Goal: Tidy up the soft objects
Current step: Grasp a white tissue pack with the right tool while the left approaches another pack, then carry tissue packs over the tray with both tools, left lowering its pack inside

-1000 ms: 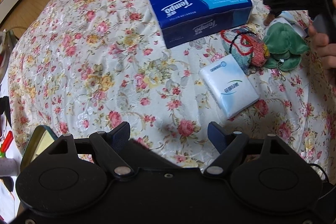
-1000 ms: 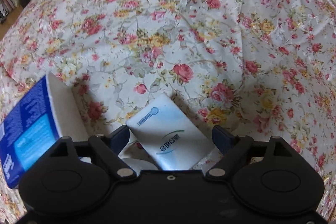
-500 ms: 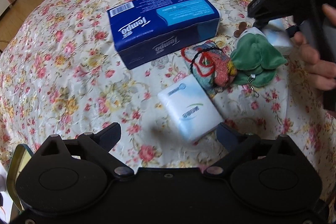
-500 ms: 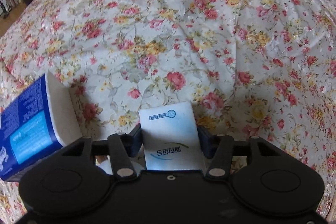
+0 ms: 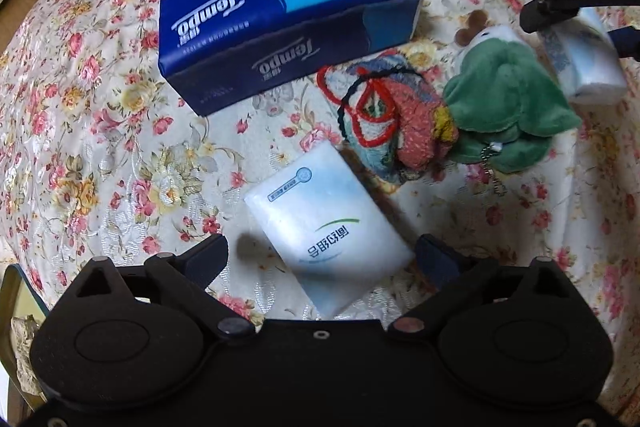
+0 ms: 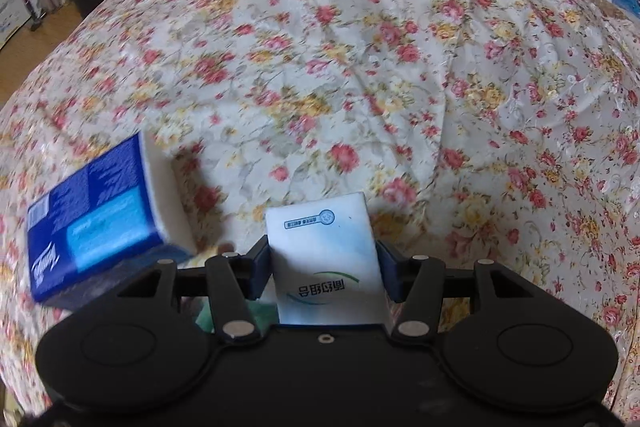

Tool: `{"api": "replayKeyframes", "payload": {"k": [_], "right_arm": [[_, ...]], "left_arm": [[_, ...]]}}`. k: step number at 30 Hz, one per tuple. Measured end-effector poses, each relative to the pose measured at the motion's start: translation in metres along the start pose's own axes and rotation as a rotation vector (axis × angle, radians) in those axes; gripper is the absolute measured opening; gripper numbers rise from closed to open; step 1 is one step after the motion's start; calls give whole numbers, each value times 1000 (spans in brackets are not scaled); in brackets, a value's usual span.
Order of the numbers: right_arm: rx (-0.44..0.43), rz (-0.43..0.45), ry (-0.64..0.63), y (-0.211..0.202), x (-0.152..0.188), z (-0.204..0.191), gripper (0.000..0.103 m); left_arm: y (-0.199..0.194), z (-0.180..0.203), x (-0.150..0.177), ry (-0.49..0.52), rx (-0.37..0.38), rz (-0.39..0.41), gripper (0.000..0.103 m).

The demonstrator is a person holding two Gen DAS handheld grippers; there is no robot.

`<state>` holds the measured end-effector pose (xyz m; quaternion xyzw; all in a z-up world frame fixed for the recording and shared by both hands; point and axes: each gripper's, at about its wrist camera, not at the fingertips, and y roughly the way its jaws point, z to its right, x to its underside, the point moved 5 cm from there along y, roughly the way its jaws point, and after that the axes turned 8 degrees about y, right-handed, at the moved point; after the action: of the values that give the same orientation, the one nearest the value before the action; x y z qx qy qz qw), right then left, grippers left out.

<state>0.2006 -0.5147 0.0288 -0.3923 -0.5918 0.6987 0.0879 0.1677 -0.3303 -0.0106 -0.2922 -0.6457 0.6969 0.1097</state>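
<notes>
a white tissue pack [image 5: 328, 227] lies on the floral bed [image 5: 100, 155] between the closing left tongs [image 5: 322, 259], untouched. at one o'clock, a second white pack [image 6: 326, 259] is pinched by the right tongs [image 6: 324, 267]; a blue tissue box [image 5: 280, 19] is seen at twelve.

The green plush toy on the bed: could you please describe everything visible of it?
The green plush toy is soft, fuzzy fabric with a white face and small brown ears at its far end and a metal ball chain hanging from its near edge. It lies on the floral bedspread, pressed against the multicoloured knitted bundle, beside the right gripper.
</notes>
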Motion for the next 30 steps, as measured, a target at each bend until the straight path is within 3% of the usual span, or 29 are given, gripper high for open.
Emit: {"api": "replayKeyframes", "payload": {"k": [2,6,14,23,30], "right_arm": [[-5,1,-16,-4,6,-3,53],[-6,6,-35,-11,12,-6,53],[-24,35,-31,-41,15,-4,53],[-73,100,-46,-98,19,-6,53],[-146,121,-114,-149,44,-24,53]], "left_arm": [[4,0,1,-19,29,4,85],[-3,-1,-1,-28,64,46,60],[-22,1,-1,-18,33,67,59],[-79,-4,8,-19,10,141,59],[-120,-22,29,-45,-18,188,59]]}}
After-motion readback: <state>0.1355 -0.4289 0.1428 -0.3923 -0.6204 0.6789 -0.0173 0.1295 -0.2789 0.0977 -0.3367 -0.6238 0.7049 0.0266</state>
